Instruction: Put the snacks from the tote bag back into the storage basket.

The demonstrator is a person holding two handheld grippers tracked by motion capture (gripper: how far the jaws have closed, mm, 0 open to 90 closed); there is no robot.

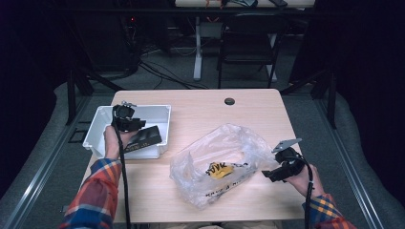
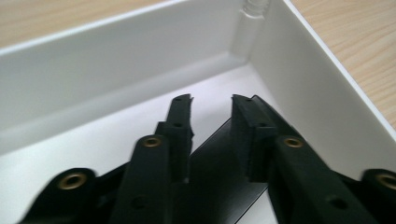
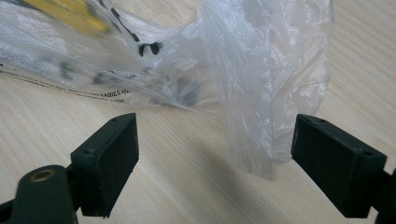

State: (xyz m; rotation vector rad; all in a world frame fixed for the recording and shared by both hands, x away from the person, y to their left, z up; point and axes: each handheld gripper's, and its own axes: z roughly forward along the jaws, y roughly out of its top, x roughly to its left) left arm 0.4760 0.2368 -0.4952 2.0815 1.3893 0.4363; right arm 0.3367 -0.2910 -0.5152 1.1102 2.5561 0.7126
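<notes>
Dark floor, cables and a black chair fill the top of the high view, behind a pale wooden table that takes up the middle of the frame.

At the left of the table stands a white plastic bin, open at the top. A flat black packet with yellowish print lies tilted in it, reaching toward the bin's right wall. The left gripper hangs over the bin; in the left gripper view its tips stand narrow but apart inside the bin, near a far corner in the upper middle of that frame, and the black packet runs between and under the jaws. Whether the pads press on it cannot be told. The bin's white walls rise all around.

Centre right of the high view lies a crumpled clear plastic bag with black lettering; inside it sits a yellow item. The right gripper rests low at the bag's right edge. In the right gripper view its jaws stand wide, with a loose flap of the bag hanging down between them, nearer the right pad, and bare wood below.
</notes>
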